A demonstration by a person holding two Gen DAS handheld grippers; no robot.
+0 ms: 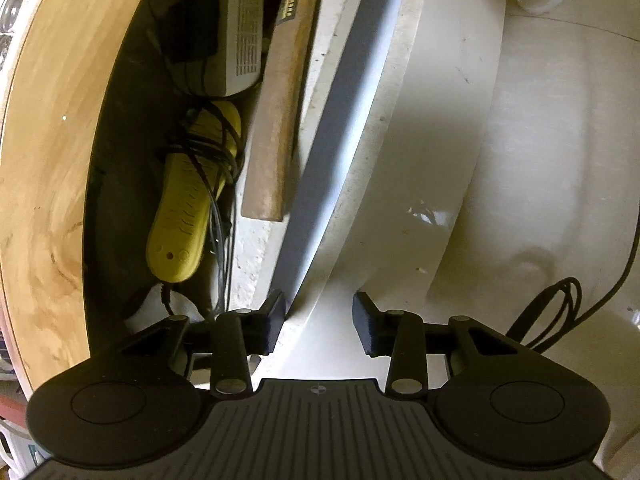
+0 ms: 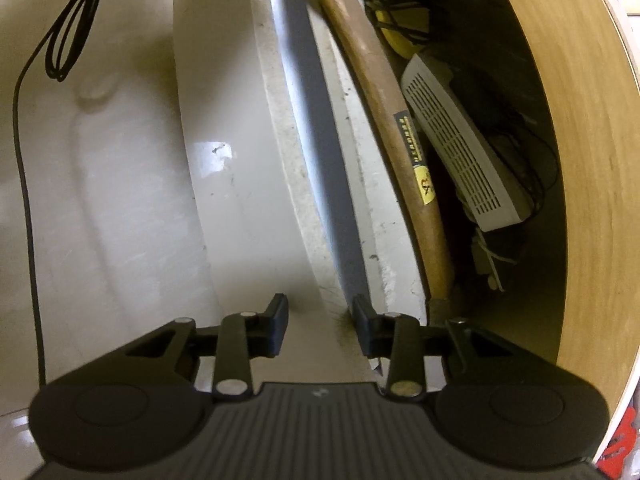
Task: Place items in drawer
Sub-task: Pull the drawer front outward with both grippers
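My left gripper (image 1: 318,320) and right gripper (image 2: 320,322) gaped wide, empty, straddling the drawer (image 1: 352,92) front; the hammer (image 1: 276,120) lay inside at eleven o'clock.

In the drawer (image 1: 276,248), the hammer handle (image 1: 276,128) lies along the front wall; the router (image 1: 244,28) and the vented device (image 1: 188,208) lie behind it.

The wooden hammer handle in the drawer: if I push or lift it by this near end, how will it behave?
The hammer handle looks like solid wood, so probably stiff. Its head is out of view; expect it far-end heavy. It lies along the drawer's front wall, so a push likely slides it rather than rolls.
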